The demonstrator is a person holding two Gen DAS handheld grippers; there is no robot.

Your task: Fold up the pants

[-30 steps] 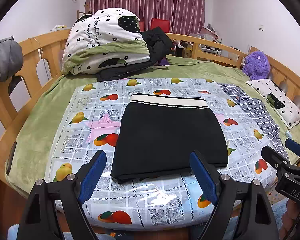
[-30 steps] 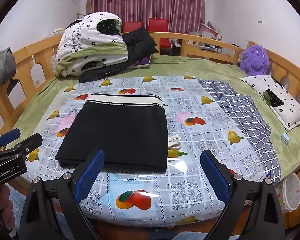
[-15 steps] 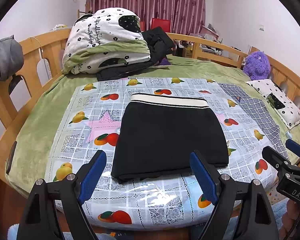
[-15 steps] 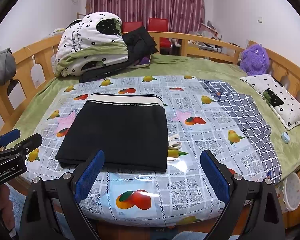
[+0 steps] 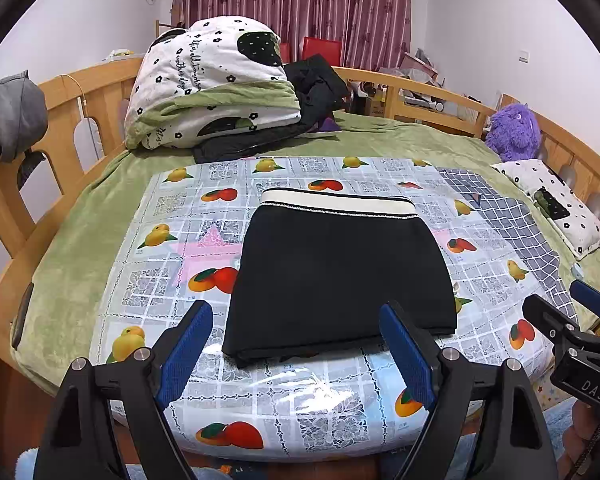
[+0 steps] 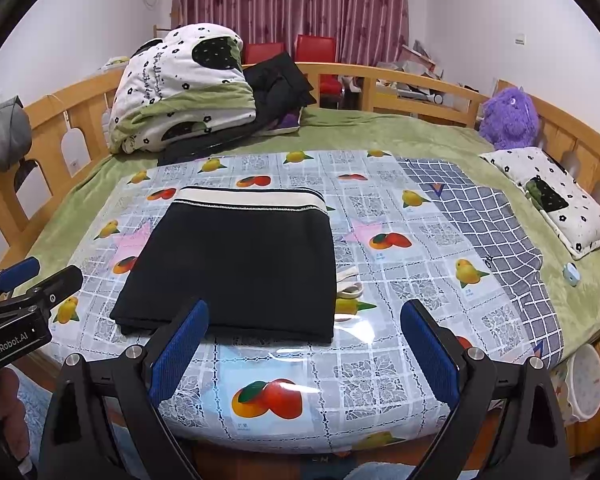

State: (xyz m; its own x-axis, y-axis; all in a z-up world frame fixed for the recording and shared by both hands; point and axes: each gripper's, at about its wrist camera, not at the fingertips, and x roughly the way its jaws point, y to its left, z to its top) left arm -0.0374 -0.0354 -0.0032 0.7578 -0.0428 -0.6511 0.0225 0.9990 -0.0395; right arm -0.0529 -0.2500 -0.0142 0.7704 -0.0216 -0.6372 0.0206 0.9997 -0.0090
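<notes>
Nothing shifted since the earlier frames: no visible change in either gripper or the cloth. Folded black pants (image 5: 336, 276) lay flat on the fruit-print plastic sheet (image 5: 172, 216), cream waistband (image 5: 336, 202) on the far side. Left gripper (image 5: 296, 350) hovered just in front of the pants' near edge, jaws spread wide, holding nothing. Right gripper (image 6: 304, 350) hung near the pants' near right corner, jaws equally wide, empty. Purple plush toy (image 6: 508, 118) sat far right of the pants.
</notes>
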